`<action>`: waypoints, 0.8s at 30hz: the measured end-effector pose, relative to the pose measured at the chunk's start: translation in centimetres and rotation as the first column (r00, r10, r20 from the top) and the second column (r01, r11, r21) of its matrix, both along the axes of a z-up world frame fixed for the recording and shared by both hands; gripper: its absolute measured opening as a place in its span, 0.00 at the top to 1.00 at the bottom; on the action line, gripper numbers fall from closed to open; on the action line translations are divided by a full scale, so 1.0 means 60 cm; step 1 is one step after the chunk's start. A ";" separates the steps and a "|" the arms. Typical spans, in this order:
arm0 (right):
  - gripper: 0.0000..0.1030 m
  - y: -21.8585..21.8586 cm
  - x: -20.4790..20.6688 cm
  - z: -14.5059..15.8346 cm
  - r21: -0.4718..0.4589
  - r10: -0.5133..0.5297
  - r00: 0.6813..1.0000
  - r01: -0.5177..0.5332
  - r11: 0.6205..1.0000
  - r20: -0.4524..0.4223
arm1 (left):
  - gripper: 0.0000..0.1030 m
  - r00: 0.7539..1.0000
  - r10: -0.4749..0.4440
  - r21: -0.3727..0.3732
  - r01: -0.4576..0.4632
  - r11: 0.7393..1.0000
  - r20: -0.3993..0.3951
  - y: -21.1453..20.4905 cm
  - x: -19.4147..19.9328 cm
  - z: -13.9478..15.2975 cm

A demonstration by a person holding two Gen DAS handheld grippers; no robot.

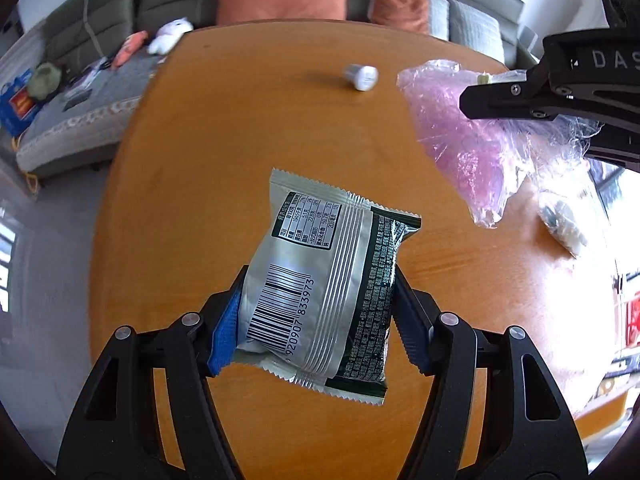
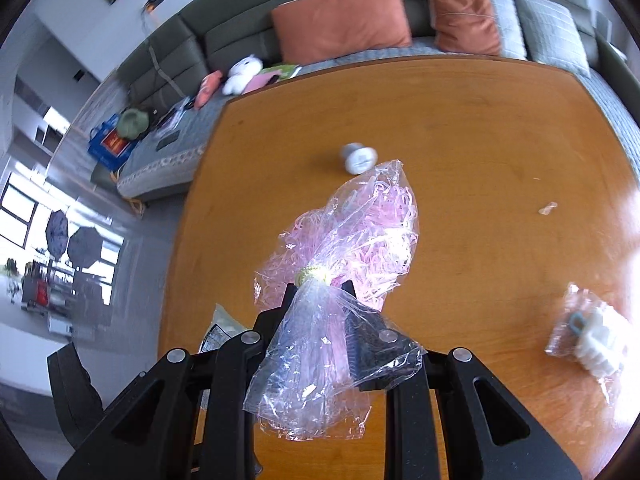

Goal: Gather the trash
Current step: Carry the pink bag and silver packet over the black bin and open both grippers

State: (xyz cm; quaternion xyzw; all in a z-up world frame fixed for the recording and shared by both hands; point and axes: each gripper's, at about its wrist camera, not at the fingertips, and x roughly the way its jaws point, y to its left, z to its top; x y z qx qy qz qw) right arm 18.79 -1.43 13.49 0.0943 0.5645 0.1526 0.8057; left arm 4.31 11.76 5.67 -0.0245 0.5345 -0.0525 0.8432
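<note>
Trash is split between both hands and the surface (image 1: 168,208), a wooden top that fills most of each view. Sofa (image 2: 248,28) runs along the far edge with two orange cushions (image 2: 340,20) and a white plush toy (image 2: 242,74) at far left.

Left hand-held gripper (image 1: 316,312): clamped on a silver snack packet (image 1: 320,280), blue pads (image 1: 226,332) pressing both sides, barcode side up. Packet is lifted clear of the surface, near centre in the left wrist view.

Right hand-held gripper (image 2: 320,292): jaws together on the tied neck of a clear bag (image 2: 352,240) stuffed with pink shreds. A yellowish band (image 2: 314,274) cinches the neck just past the fingertips. Loose plastic drapes back over the fingers. Bag hangs off the surface; in the left wrist view it shows at upper right, beside the packet but apart from it.

Still on the surface:
- small clear packet (image 2: 588,340) with white contents, near right, blurred
- small grey-white cylinder (image 2: 358,158) lying on its side, far centre, just beyond the bag's tip in the right wrist view
- tiny scrap (image 2: 548,209), right of centre, too small to identify
</note>
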 end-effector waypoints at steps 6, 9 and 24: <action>0.77 0.126 -0.015 -0.004 0.001 0.123 0.992 -0.123 0.992 -0.007 | 0.38 0.989 0.150 -0.013 -0.150 0.989 0.006 0.115 -0.040 0.007; 0.77 0.186 -0.025 -0.006 0.000 0.180 0.984 -0.180 0.984 -0.013 | 0.38 0.977 0.213 -0.012 -0.213 0.977 0.009 0.159 -0.058 0.004; 0.77 0.462 -0.129 -0.022 -0.010 0.476 0.878 -0.477 0.879 -0.045 | 0.38 0.836 0.548 -0.072 -0.547 0.834 -0.010 0.409 -0.228 -0.001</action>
